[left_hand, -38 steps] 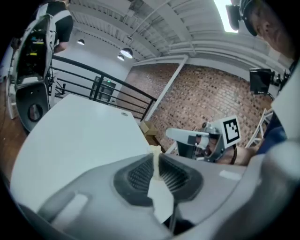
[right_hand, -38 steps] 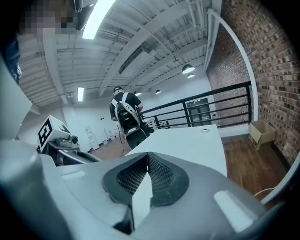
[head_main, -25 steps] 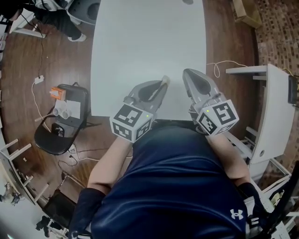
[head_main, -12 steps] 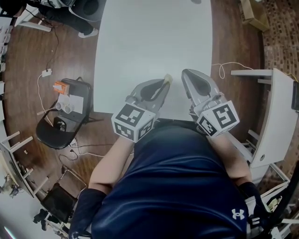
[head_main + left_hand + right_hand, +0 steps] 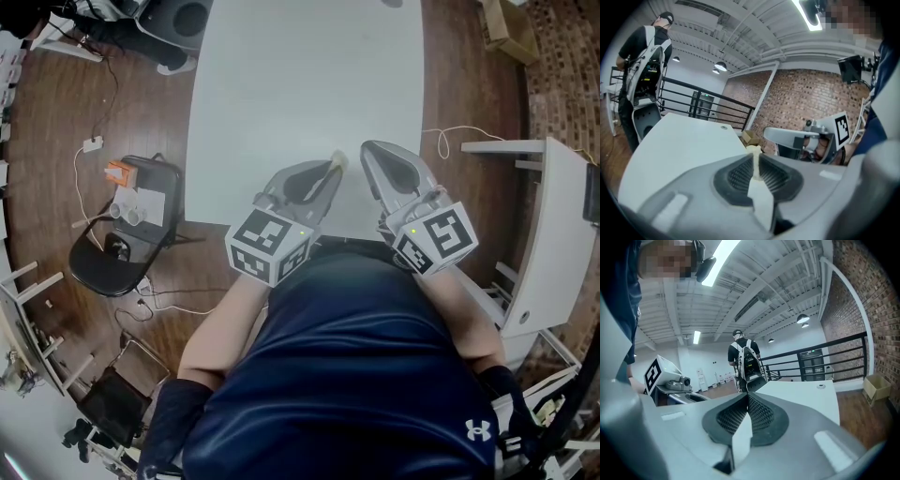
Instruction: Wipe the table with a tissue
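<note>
The left claw [image 5: 325,173] is closed on the tissue [image 5: 754,152], a thin pale strip pinched between its pads, with a small tuft past the tips, above the near part of the white tabletop [image 5: 281,84]. The right claw [image 5: 747,396] is closed on nothing. I judge the tissue very light, soft and easy to tear, so a firm pinch on its bunched middle seems best.

Table [image 5: 300,94] is smooth matt, floor [image 5: 47,187] glossy wood, tissue [image 5: 753,152] soft paper
</note>
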